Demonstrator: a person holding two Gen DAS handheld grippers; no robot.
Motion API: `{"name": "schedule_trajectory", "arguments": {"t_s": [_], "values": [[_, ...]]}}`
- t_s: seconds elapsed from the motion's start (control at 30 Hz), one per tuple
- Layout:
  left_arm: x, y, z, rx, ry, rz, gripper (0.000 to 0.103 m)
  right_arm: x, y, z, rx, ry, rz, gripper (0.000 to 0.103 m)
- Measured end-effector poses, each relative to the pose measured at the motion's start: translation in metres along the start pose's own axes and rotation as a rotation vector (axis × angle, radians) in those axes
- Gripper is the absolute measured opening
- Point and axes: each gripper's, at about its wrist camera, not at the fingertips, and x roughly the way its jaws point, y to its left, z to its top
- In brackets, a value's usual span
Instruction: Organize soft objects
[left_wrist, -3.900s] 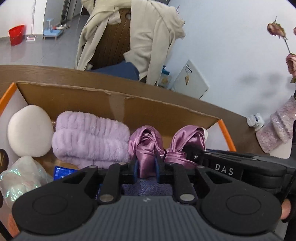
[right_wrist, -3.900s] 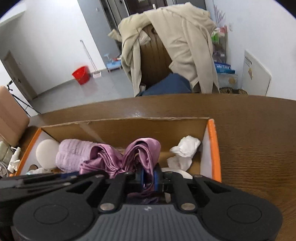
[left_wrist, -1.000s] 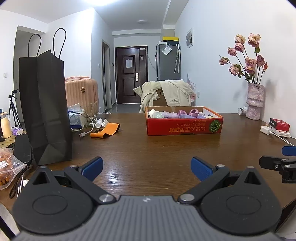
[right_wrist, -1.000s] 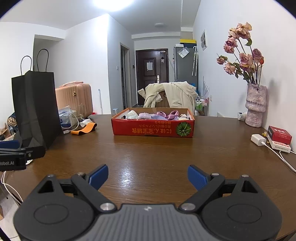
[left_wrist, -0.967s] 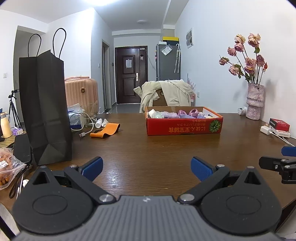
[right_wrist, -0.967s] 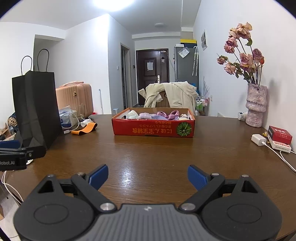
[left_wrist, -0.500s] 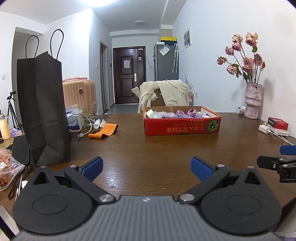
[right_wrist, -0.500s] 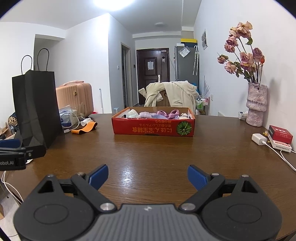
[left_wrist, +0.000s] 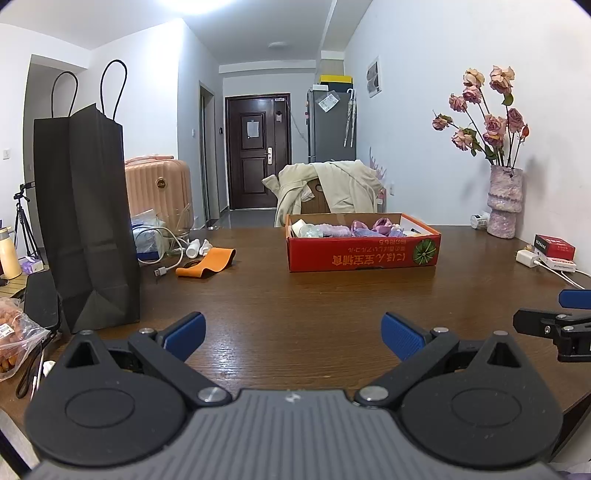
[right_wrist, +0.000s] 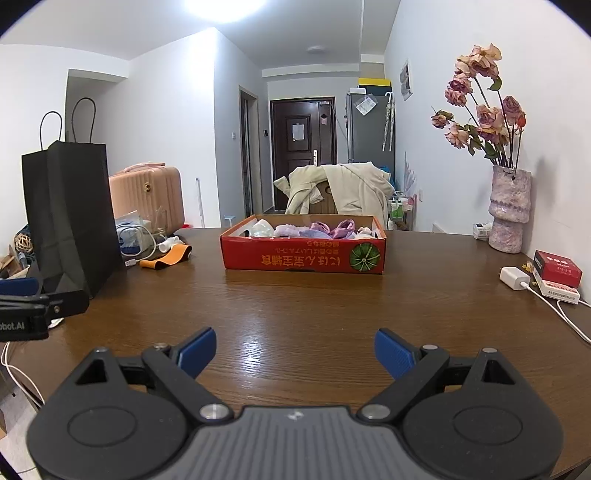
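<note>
My left gripper (left_wrist: 293, 334) and right gripper (right_wrist: 295, 352) look alike: black angular finger arms with blue ribbed pads (right_wrist: 393, 352), silver pivot screws, round black discs, and a ribbed grey body.

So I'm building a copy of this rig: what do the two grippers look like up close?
Both match: the left gripper and right gripper have a ribbed grey body, black linkage arms with round discs and silver pivot pins, and blue ribbed pads on the jaws. White lettering marks the side of the left one.
</note>
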Motion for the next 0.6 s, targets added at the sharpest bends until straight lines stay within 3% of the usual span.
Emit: {"name": "schedule_trajectory", "arguments": {"t_s": [0.6], "values": [[-0.0006,-0.0007,0.0002,0.005,-0.006,-0.003,0.103,-0.0014,-0.0011,-0.0026,0.009,-0.017,-0.003,0.093]]}}
